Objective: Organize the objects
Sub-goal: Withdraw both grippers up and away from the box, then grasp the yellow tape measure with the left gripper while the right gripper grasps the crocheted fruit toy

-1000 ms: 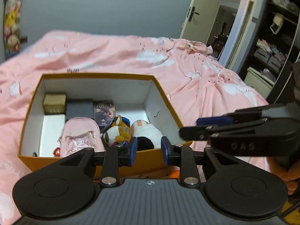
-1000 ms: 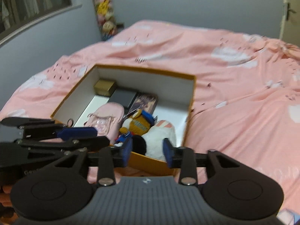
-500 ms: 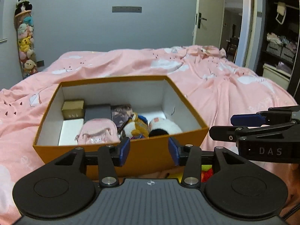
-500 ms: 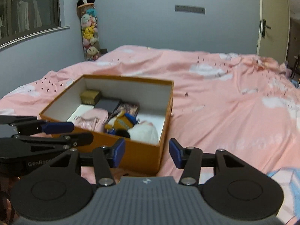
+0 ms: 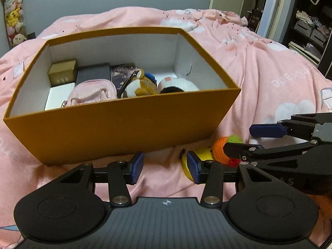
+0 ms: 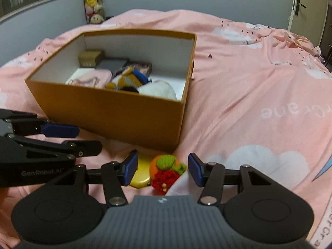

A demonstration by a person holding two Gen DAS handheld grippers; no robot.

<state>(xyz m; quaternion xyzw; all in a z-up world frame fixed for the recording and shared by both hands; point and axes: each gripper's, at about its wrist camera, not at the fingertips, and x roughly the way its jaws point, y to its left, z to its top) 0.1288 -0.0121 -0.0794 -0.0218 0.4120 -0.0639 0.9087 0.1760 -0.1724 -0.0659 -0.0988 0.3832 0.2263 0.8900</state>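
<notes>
An open orange box sits on the pink bed and holds a gold box, a pink pouch and plush toys. In front of its near right corner lie a crocheted orange, green and red toy and a flat yellow object. My right gripper is open and low over the bed, the crocheted toy lying between its fingers without touching the pads. My left gripper is open over bare bedding, with the yellow object just past its right finger. Both grippers stand side by side.
The pink bedspread spreads to the right of the box. Something white lies under the right gripper's near edge. A column of plush toys hangs on the back wall. A door and dark wardrobe shelves stand at the far right.
Both grippers have sunk toward the bed in front of the box and their jaws have widened. The crocheted toy and the yellow object have come into view.
</notes>
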